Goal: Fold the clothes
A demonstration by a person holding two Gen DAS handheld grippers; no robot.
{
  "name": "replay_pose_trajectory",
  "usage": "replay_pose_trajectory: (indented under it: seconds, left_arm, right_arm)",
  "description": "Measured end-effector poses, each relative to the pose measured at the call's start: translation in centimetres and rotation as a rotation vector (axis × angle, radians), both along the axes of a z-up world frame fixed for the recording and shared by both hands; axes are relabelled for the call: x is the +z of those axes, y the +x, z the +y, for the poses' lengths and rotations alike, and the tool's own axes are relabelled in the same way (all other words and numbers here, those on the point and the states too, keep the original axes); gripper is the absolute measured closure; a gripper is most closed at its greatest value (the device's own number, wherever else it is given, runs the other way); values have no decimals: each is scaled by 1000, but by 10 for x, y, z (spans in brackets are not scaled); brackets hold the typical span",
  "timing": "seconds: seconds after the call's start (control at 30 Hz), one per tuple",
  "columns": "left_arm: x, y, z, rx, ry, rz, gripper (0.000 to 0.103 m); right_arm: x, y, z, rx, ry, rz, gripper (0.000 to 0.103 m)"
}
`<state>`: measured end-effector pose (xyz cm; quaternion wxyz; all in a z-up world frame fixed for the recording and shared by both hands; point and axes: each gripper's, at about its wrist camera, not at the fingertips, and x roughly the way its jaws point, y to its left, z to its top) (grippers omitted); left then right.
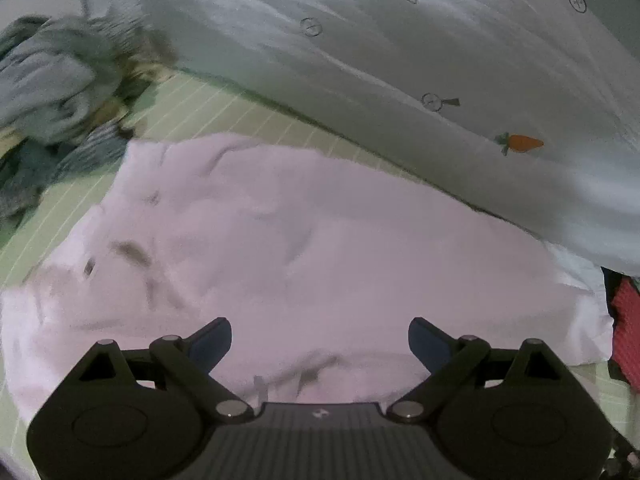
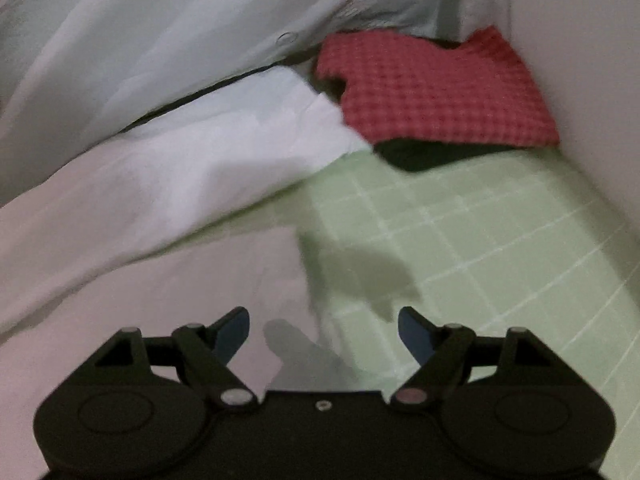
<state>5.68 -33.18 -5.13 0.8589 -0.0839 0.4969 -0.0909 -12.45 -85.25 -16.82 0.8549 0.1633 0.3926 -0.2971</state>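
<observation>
A pale pink garment (image 1: pixel 304 248) lies spread and creased on a green checked sheet (image 1: pixel 240 120). My left gripper (image 1: pixel 320 340) hovers over its near part, open, with nothing between the blue-padded fingers. In the right wrist view the same pink garment (image 2: pixel 152 208) fills the left side, its right edge ending near the middle. My right gripper (image 2: pixel 324 332) stands open above that edge, half over the green sheet (image 2: pixel 480 240), holding nothing.
A white quilt with a carrot print (image 1: pixel 520 143) runs along the far side. A heap of grey and striped clothes (image 1: pixel 52 92) lies at the far left. A folded red checked cloth (image 2: pixel 436 88) on something dark sits in the far right corner by a wall (image 2: pixel 580 80).
</observation>
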Motion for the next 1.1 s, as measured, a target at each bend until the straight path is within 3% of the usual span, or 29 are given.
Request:
replay_pose_trajectory:
  seconds: [0.1, 0.17, 0.2, 0.23, 0.33, 0.4, 0.5, 0.57, 0.67, 0.7, 0.73, 0.83, 0.97, 1.1]
  left_arm:
    - [5, -25, 3, 20, 9, -4, 8]
    - [8, -41, 4, 36, 18, -11, 8]
    - [8, -48, 4, 43, 22, -13, 8]
    - [8, -55, 4, 52, 25, -13, 8]
    - [4, -74, 3, 70, 31, -4, 8]
    - [2, -85, 5, 84, 38, 2, 8]
    - [3, -99, 11, 98, 47, -10, 8]
    - [3, -105, 16, 111, 58, -14, 8]
    - [0, -109, 29, 149, 74, -3, 8]
    - [-1, -109, 35, 165, 74, 0, 8]
    - [-1, -109, 41, 181, 73, 1, 8]
    - [-4, -107, 58, 217, 88, 4, 8]
    - [-13, -98, 82, 249, 110, 25, 8]
    - [-28, -86, 115, 290, 113, 65, 8]
  right_arm:
    - [-11, 3, 3, 40, -43, 39, 23]
    - [-13, -3, 7, 60, -25, 13, 37]
    - [-11, -5, 8, 77, -26, 10, 51]
    - [-10, -7, 9, 94, -26, 6, 77]
    - [-6, -11, 11, 161, -46, 25, 89]
    - [-5, -14, 3, 187, -97, 65, 91]
    - [-5, -26, -35, 35, -185, 101, 92]
    - [-5, -37, -64, -83, -198, 109, 90]
    - [-4, -46, -87, -146, -210, 138, 75]
    - [0, -49, -84, -148, -215, 128, 64]
    - [4, -53, -80, -150, -219, 116, 46]
    - [11, -66, -48, -123, -186, 45, 21]
    - [8, -74, 8, -81, -66, -17, 11]
    - [8, -73, 70, -58, 30, -44, 10]
